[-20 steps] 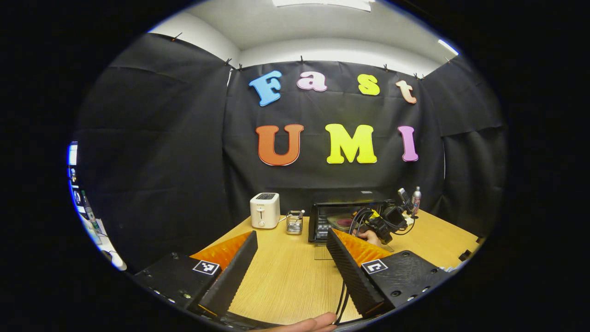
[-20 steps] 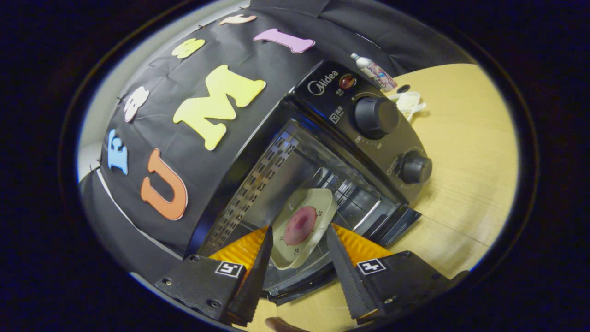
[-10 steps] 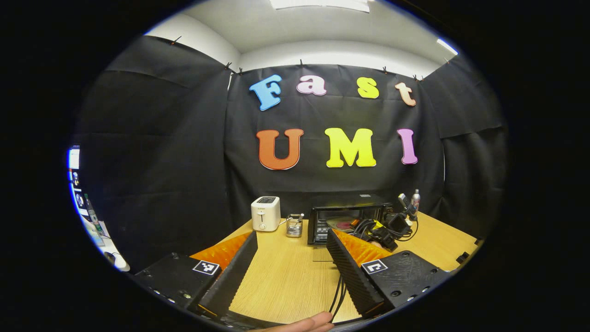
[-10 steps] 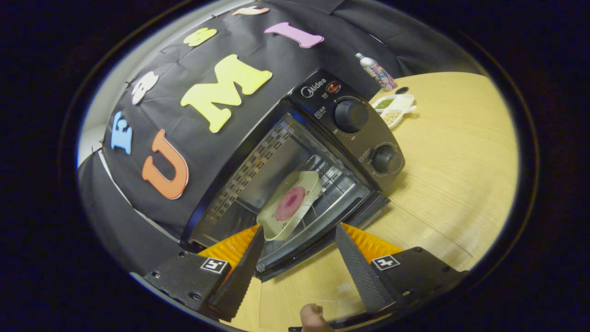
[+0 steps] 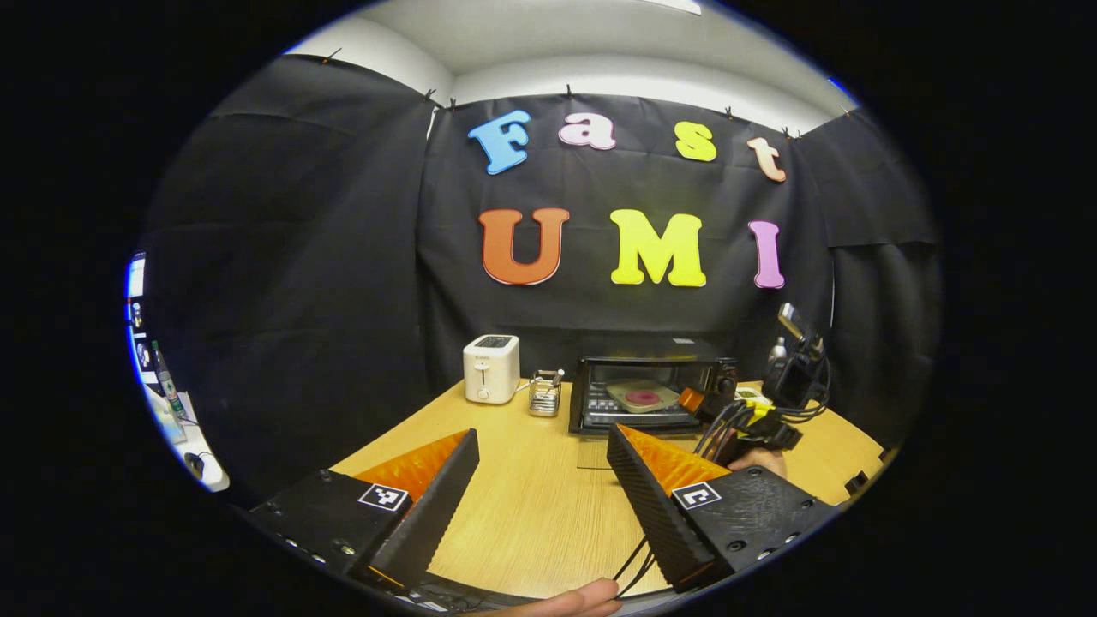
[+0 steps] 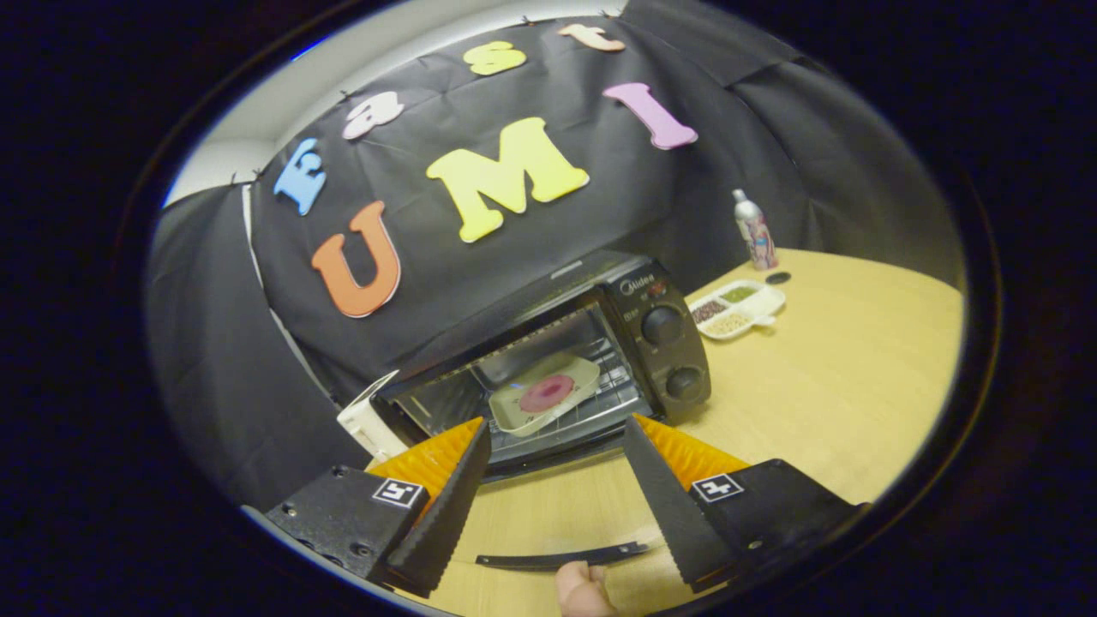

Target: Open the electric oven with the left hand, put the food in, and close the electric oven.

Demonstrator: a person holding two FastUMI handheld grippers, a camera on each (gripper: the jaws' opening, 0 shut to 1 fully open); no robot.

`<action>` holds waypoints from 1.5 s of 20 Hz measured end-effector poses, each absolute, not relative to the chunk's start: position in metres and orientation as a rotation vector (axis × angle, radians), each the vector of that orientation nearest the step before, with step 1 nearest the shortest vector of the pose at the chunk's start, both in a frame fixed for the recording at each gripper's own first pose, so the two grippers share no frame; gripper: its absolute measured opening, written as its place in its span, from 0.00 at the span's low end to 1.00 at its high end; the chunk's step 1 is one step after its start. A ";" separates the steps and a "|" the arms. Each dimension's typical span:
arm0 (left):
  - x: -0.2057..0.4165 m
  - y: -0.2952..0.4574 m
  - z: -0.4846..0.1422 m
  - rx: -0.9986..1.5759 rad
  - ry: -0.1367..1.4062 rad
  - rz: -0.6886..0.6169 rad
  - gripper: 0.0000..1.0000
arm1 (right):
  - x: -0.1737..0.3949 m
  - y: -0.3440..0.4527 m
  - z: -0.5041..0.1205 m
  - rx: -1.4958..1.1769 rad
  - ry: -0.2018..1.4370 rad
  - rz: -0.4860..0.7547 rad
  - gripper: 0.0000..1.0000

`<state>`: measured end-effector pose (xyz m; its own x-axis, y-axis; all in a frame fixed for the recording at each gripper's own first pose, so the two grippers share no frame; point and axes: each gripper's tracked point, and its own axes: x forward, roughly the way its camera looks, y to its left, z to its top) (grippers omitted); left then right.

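Black tool [image 5: 542, 480] housings, square markers

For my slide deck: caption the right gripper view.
Open right gripper faces the open oven, plate of food on its rack.

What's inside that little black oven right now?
Inside the oven, a pale plate sits on the wire rack, with a round reddish piece of food on it. The plate hides the rack beneath it.

One electric oven [image 6: 548, 360], one plate [image 6: 542, 396] of food, one toaster [image 5: 491, 368], one bottle [image 6: 754, 230], one divided dish [image 6: 735, 309], one wire holder [image 5: 545, 392], two knobs [image 6: 663, 325].
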<state>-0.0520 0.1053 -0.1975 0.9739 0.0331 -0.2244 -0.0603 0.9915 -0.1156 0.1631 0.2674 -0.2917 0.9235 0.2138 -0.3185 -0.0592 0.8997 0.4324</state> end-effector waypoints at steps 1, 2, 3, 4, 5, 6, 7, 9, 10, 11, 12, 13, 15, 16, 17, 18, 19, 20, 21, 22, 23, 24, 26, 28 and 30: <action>-0.048 0.102 -0.202 -0.126 0.235 0.042 0.96 | 0.156 0.264 -0.282 0.399 0.358 0.165 0.92; -0.045 0.100 -0.207 -0.127 0.243 0.037 0.96 | 0.149 0.258 -0.270 0.374 0.344 0.181 0.92; -0.041 0.097 -0.210 -0.128 0.243 0.033 0.96 | 0.143 0.253 -0.262 0.353 0.330 0.190 0.92; -0.033 0.094 -0.214 -0.131 0.246 0.027 0.96 | 0.137 0.249 -0.252 0.333 0.317 0.202 0.92; -0.028 0.089 -0.220 -0.134 0.256 0.018 0.96 | 0.128 0.244 -0.243 0.312 0.306 0.219 0.99; -0.022 0.083 -0.228 -0.137 0.264 0.002 0.96 | 0.120 0.239 -0.234 0.291 0.292 0.232 0.99; -0.015 0.077 -0.235 -0.143 0.275 -0.016 0.95 | 0.111 0.233 -0.223 0.268 0.275 0.241 0.99; -0.001 0.064 -0.258 -0.155 0.324 -0.056 0.95 | 0.096 0.220 -0.200 0.222 0.224 0.253 0.99; 0.003 0.058 -0.271 -0.160 0.354 -0.074 0.95 | 0.090 0.214 -0.189 0.202 0.199 0.252 0.99; 0.008 0.053 -0.284 -0.165 0.384 -0.088 0.95 | 0.085 0.205 -0.181 0.183 0.172 0.257 0.99; 0.014 0.046 -0.294 -0.167 0.408 -0.105 0.95 | 0.074 0.204 -0.171 0.171 0.149 0.268 0.99; 0.019 0.043 -0.305 -0.166 0.429 -0.118 0.95 | 0.067 0.202 -0.163 0.158 0.130 0.278 0.99; 0.028 0.034 -0.323 -0.153 0.461 -0.138 0.95 | 0.055 0.197 -0.152 0.127 0.113 0.286 0.94; 0.032 0.027 -0.332 -0.151 0.476 -0.149 0.94 | 0.048 0.194 -0.148 0.107 0.108 0.290 0.96; 0.032 0.016 -0.341 -0.154 0.498 -0.162 0.94 | 0.042 0.191 -0.141 0.091 0.101 0.294 0.96; 0.032 0.008 -0.350 -0.156 0.526 -0.176 0.94 | 0.036 0.188 -0.132 0.080 0.078 0.296 0.96; 0.035 0.000 -0.358 -0.155 0.548 -0.190 0.95 | 0.031 0.184 -0.125 0.069 0.057 0.292 0.96; 0.037 -0.007 -0.364 -0.145 0.565 -0.201 0.95 | 0.027 0.178 -0.121 0.058 0.040 0.284 0.96; 0.041 -0.014 -0.370 -0.133 0.578 -0.213 0.95 | 0.023 0.172 -0.117 0.046 0.027 0.276 0.96; 0.045 -0.022 -0.374 -0.125 0.588 -0.226 0.94 | 0.020 0.167 -0.114 0.042 0.017 0.272 1.00; 0.049 -0.029 -0.378 -0.124 0.596 -0.238 0.95 | 0.018 0.162 -0.114 0.041 0.011 0.265 1.00; 0.054 -0.038 -0.383 -0.124 0.607 -0.250 0.95 | 0.018 0.157 -0.115 0.040 0.010 0.258 1.00; 0.062 -0.052 -0.393 -0.126 0.640 -0.258 0.95 | 0.016 0.145 -0.115 0.052 0.007 0.242 1.00; 0.069 -0.064 -0.397 -0.130 0.654 -0.264 0.95 | 0.018 0.131 -0.115 0.062 -0.006 0.226 0.96; 0.074 -0.072 -0.403 -0.129 0.666 -0.263 0.95 | 0.019 0.119 -0.111 0.059 -0.025 0.208 0.96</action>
